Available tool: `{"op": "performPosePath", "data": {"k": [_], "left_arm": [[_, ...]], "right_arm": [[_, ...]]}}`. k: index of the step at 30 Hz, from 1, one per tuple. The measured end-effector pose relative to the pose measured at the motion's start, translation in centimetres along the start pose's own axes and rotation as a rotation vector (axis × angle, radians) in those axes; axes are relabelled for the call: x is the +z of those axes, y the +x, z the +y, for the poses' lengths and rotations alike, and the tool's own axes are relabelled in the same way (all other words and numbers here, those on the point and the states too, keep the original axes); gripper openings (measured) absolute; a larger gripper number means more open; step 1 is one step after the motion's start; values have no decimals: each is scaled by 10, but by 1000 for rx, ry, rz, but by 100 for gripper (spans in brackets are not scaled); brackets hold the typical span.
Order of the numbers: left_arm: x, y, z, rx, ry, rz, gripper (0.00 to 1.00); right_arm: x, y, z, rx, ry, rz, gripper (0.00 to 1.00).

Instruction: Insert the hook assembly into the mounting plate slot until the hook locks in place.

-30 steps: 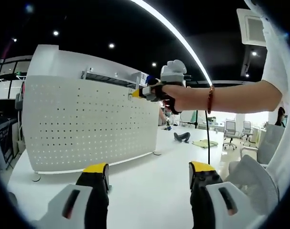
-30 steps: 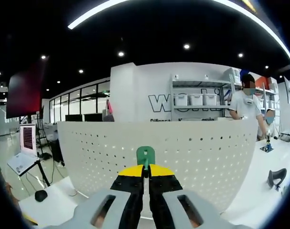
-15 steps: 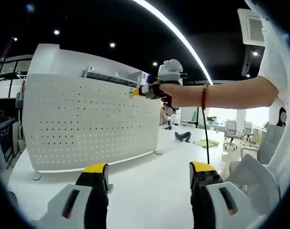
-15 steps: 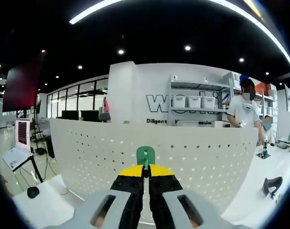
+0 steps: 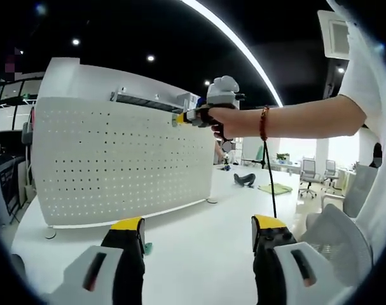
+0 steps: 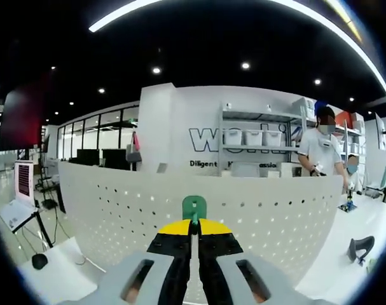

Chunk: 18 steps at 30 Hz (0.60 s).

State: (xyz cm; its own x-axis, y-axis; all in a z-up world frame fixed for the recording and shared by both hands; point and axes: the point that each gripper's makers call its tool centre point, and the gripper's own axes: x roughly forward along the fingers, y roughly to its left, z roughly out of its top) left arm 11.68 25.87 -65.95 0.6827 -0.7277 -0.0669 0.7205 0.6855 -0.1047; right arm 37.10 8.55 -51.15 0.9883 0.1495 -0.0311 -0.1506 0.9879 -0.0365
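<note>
Between right tongs [image 6: 193, 227], green hook [image 6: 194, 206].

The left tool [image 5: 198, 232] hangs over the white worktop [image 5: 199, 244], jaws apart with nothing between them; ahead stands the perforated white mounting plate [image 5: 116, 165]; the right tool [image 5: 193, 116], held by a hand [image 5: 223, 121], reaches its upper edge.

Pegboard [image 5: 123, 162] matt white perforated sheet; hook [image 6: 194, 206] smooth green plastic; table [image 5: 199, 248] smooth white
</note>
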Motion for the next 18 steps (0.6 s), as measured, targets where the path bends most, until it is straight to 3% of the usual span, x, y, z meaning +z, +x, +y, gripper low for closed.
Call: {"op": "performPosePath", "data": {"k": [18], "left_arm": [[-2, -1, 4, 10, -4, 11, 70]], "right_arm": [[-6, 20, -13, -39, 41, 6, 1]]}}
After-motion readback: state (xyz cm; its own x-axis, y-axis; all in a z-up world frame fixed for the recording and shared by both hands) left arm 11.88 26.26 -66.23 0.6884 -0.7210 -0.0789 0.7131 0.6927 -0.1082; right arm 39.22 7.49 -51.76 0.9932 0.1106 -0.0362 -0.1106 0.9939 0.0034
